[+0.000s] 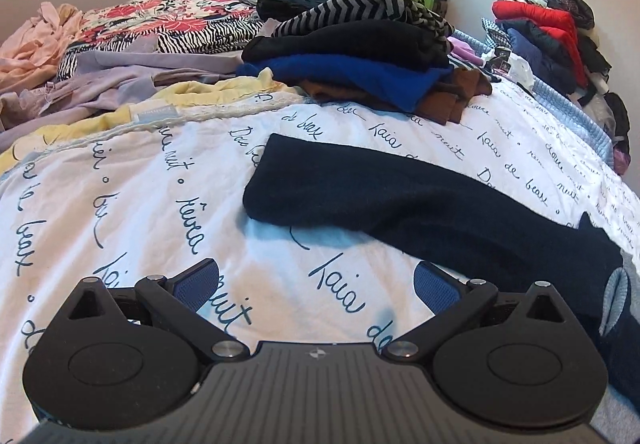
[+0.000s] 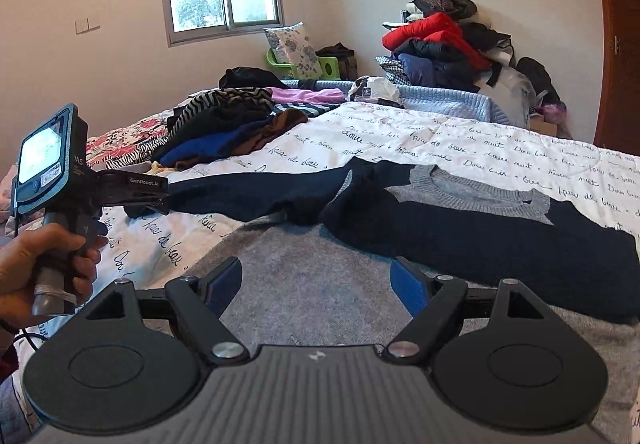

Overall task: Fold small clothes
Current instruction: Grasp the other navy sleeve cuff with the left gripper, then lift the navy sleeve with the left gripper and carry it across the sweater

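Note:
A navy and grey knit sweater lies flat on the bed, grey collar toward the far side. Its navy sleeve stretches out to the left over the white script-printed quilt. My left gripper is open and empty, just short of the sleeve. It also shows in the right wrist view, held in a hand beside the sleeve end. My right gripper is open and empty over the sweater's grey lower part.
A stack of folded clothes sits on the far side of the bed. Loose lilac and pink garments lie at the left. A heap of jackets stands by the far wall, with a floral pillow under the window.

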`<state>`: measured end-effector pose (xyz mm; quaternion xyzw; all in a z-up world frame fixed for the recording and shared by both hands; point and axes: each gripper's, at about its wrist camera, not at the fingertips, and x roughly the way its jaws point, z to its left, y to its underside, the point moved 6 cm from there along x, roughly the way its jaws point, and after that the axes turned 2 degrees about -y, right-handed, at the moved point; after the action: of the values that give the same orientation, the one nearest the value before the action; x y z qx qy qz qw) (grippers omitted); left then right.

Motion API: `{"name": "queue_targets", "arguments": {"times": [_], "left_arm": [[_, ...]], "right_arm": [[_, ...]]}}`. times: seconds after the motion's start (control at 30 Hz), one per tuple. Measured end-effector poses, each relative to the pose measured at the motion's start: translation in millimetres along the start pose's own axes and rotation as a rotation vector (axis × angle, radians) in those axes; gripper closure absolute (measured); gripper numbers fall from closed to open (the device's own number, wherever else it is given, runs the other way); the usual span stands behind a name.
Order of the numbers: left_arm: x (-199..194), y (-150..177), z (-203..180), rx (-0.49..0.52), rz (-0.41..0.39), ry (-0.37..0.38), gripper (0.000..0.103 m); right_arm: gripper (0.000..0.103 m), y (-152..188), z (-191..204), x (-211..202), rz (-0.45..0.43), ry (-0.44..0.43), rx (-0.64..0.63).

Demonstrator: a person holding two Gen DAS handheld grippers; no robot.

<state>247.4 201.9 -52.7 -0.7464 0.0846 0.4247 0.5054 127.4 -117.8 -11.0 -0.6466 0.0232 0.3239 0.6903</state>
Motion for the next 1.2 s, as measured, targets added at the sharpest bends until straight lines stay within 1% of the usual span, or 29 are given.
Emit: {"name": "queue_targets", "arguments": {"times": [0.07, 0.1, 0.17, 0.23, 0.3, 0.43, 0.53, 0.67, 0.73, 0.8, 0.87, 0.9, 0.93, 1.0, 1.07, 1.2], "left_arm": [[5.0, -3.1, 2.5, -0.047, 0.019, 0.033, 0.000], [9.0, -4.2, 5.6, -0.089, 0.039, 0.061, 0.000], [19.5, -5.7, 14.8, -0.205, 0.089, 0.133, 0.000], [30.3, -6.7, 24.4, -0.330, 0.120, 0.206, 0.000], [36.5, -10.2, 31.7, -0.415, 0.122, 0.238, 0.000], [47.3, -20.3, 36.0, -0.537, 0.142, 0.332, 0.000], [56.7, -25.4, 39.4, -0.633, 0.136, 0.365, 0.000], [67.4, -37.2, 42.8, -0.706, 0.105, 0.399, 0.000], [72.8, -43.2, 45.1, -0.733, 0.081, 0.416, 0.003], [77.0, -48.3, 45.9, -0.734, 0.052, 0.416, 0.025], [84.9, -51.2, 44.6, -0.700, 0.052, 0.422, 0.069], [88.6, -51.4, 43.6, -0.689, 0.061, 0.433, 0.079], [92.7, -49.1, 43.0, -0.678, 0.074, 0.432, 0.093], [96.7, -46.3, 43.7, -0.661, 0.083, 0.417, 0.095], [94.9, -46.0, 44.4, -0.623, 0.066, 0.394, 0.095], [77.1, -56.1, 46.1, -0.487, -0.037, 0.294, 0.095]], "right_arm": [[0.021, 2.5, -2.5, -1.0, 0.005, -0.001, 0.016], [0.021, 4.8, -2.4, -2.1, 0.007, 0.000, 0.021], [0.021, 7.8, -4.4, -2.5, 0.013, 0.003, 0.029], [0.021, 11.7, -4.5, -2.8, 0.023, 0.002, 0.038], [0.021, 15.0, -6.2, -2.6, 0.028, 0.003, 0.050], [0.021, 19.3, -10.6, -2.4, 0.038, -0.003, 0.076], [0.021, 22.0, -13.3, -1.8, 0.043, -0.006, 0.097], [0.021, 23.1, -13.4, -2.1, 0.047, -0.007, 0.099], [0.021, 24.8, -13.1, -2.9, 0.050, -0.004, 0.098], [0.021, 26.4, -13.8, -2.5, 0.054, -0.004, 0.102], [0.021, 28.6, -14.1, -2.3, 0.060, -0.003, 0.108], [0.021, 28.9, -14.1, -2.4, 0.062, -0.003, 0.110], [0.021, 29.7, -14.1, -2.7, 0.064, -0.004, 0.112], [0.021, 30.5, -14.5, -2.4, 0.069, -0.004, 0.113], [0.021, 31.6, -15.2, -2.0, 0.073, -0.002, 0.116], [0.021, 33.1, -17.7, 0.1, 0.083, -0.004, 0.133]]}}
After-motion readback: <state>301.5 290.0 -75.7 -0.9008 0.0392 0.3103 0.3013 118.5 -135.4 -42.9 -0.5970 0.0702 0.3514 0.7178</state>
